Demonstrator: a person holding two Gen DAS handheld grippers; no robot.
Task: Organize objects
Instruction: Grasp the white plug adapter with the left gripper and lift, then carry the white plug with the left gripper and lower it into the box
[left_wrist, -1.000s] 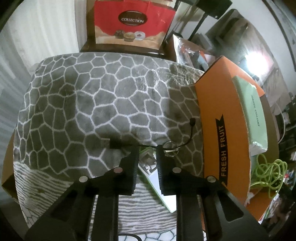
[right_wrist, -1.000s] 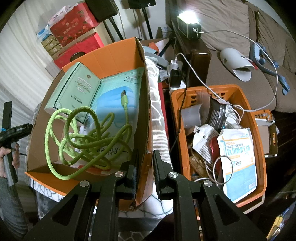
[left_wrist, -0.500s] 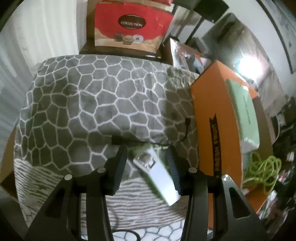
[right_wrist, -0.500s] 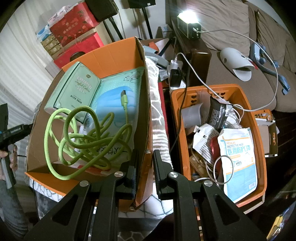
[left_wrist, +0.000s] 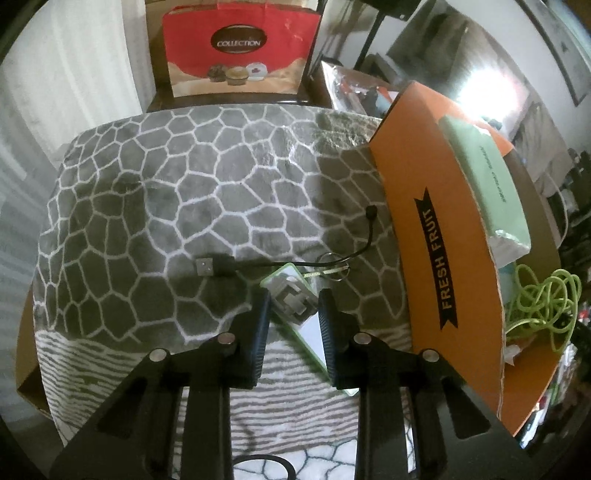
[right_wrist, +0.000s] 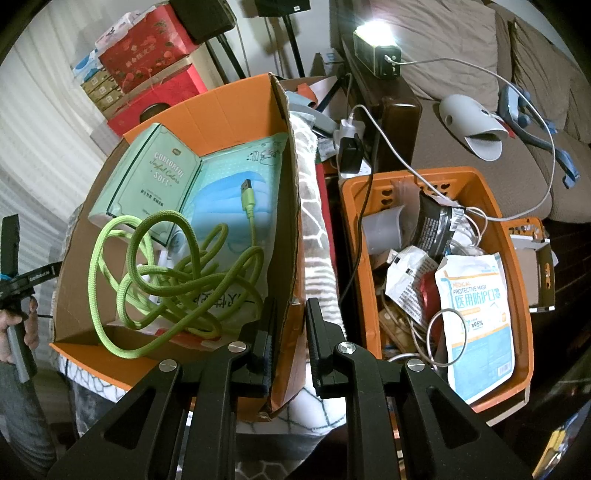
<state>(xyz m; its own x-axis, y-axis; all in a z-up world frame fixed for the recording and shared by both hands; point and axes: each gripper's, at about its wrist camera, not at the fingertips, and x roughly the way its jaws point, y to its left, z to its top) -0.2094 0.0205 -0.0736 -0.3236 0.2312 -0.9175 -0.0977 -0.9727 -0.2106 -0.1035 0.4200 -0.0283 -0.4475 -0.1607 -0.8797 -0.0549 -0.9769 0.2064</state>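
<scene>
Green-edged packet (left_wrist: 295, 295) lies near the blanket's (left_wrist: 184, 192) right edge between the left gripper's (left_wrist: 293, 310) closing jaws, beside the orange "FRESH FRUIT" box (left_wrist: 436, 236). Right gripper (right_wrist: 290, 332) clamps that box's wall.

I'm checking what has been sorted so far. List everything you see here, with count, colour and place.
cardboard box: one, orange, on the blanket, its right wall between the right jaws
thick cable: one, lime green, coiled in the cardboard box
tissue pack: one, mint green, in the cardboard box
mask pack: one, blue, in the cardboard box
blanket: one, grey with white lines
short cable: one, black, on the blanket
flat packet: one, green-edged, between the left jaws
plastic crate: one, orange, right of the cardboard box, full of clutter
gift bag: one, red, behind the blanket
left hand-held gripper: black, jaws closing
right hand-held gripper: black, shut on the box wall
</scene>
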